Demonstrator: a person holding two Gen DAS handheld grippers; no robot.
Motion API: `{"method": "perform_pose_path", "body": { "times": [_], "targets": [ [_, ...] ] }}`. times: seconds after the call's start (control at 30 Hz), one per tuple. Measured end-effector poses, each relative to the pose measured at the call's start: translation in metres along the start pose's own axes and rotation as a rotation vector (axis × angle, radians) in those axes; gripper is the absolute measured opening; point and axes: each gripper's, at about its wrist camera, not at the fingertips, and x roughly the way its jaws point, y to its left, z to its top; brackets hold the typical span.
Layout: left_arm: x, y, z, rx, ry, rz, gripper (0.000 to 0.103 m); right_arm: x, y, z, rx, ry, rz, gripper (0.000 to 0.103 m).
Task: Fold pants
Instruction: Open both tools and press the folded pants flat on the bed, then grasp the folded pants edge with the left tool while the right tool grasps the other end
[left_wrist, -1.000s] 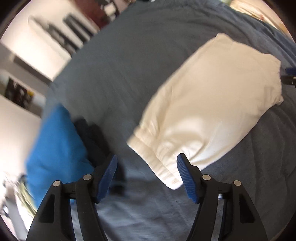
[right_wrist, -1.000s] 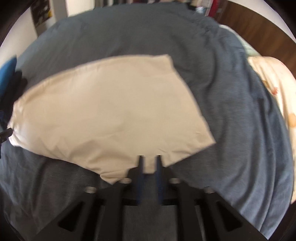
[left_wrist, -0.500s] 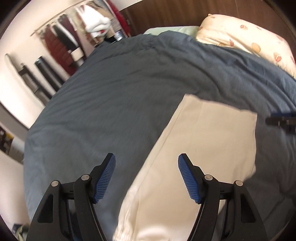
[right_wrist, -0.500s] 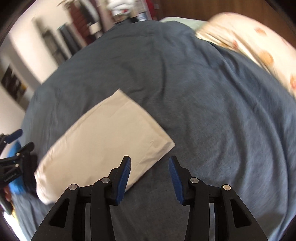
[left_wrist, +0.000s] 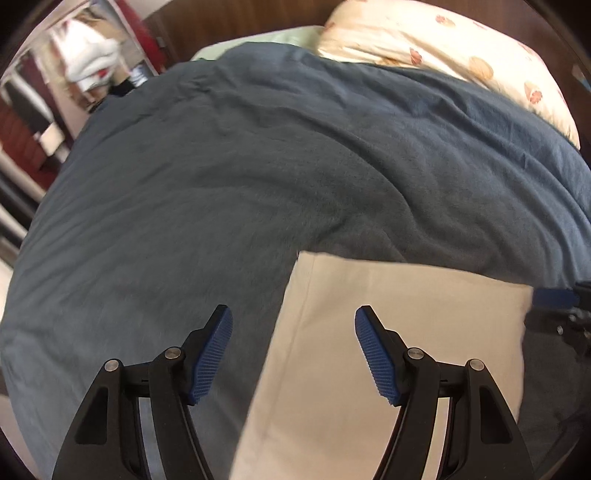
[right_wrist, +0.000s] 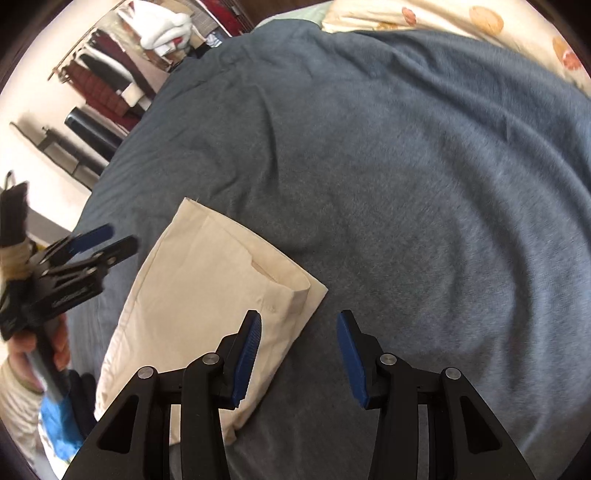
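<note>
Looks like the right gripper just let go of the cream pants, now a folded packet lying flat on the blue duvet, so folding seems about done, and both it and the left gripper hover above, jaws spread, holding nothing.

Cream pants, folded into a flat rectangle, lying on blue-grey bedspread

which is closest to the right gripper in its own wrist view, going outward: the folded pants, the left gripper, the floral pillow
From the right gripper:
1. folded pants, just ahead, under its left finger.
2. left gripper, far left beyond the pants.
3. floral pillow, at the bed's head, top right.
</note>
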Motion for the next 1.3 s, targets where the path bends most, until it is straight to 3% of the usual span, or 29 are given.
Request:
{"method": "perform_pose_path", "body": {
  "times": [0.17,0.37,0.47,0.77,0.97,1.07,1.13,1.27,1.3],
  "targets": [
    [0.032,0.002,0.021,0.018,0.033,-0.049,0.067,0.015,0.003,0.001,0.046,0.020,0.013,0.044],
    [0.068,0.002,0.021,0.052,0.105,-0.081,0.066,0.030,0.004,0.002,0.095,0.032,-0.001,0.044],
    [0.077,0.001,0.020,0.059,0.120,-0.119,0.058,0.036,0.002,0.006,0.095,0.035,-0.038,0.044],
    [0.092,0.000,0.021,0.117,0.139,-0.180,0.057,0.054,-0.003,0.013,0.067,0.048,-0.044,0.044],
    [0.101,-0.003,0.029,0.107,0.154,-0.243,0.036,0.060,-0.001,0.016,0.068,0.049,-0.046,0.043],
    [0.103,-0.009,0.031,0.114,0.160,-0.240,0.032,0.062,-0.003,0.018,0.082,0.054,-0.030,0.042],
    [0.103,-0.013,0.032,0.138,0.168,-0.231,0.032,0.062,-0.009,0.018,0.101,0.059,-0.015,0.040],
    [0.104,-0.021,0.035,0.190,0.183,-0.169,0.049,0.062,-0.012,0.018,0.098,0.062,0.000,0.039],
    [0.104,-0.021,0.035,0.190,0.191,-0.175,0.049,0.062,-0.012,0.018,0.101,0.062,0.001,0.039]
  ]
}}
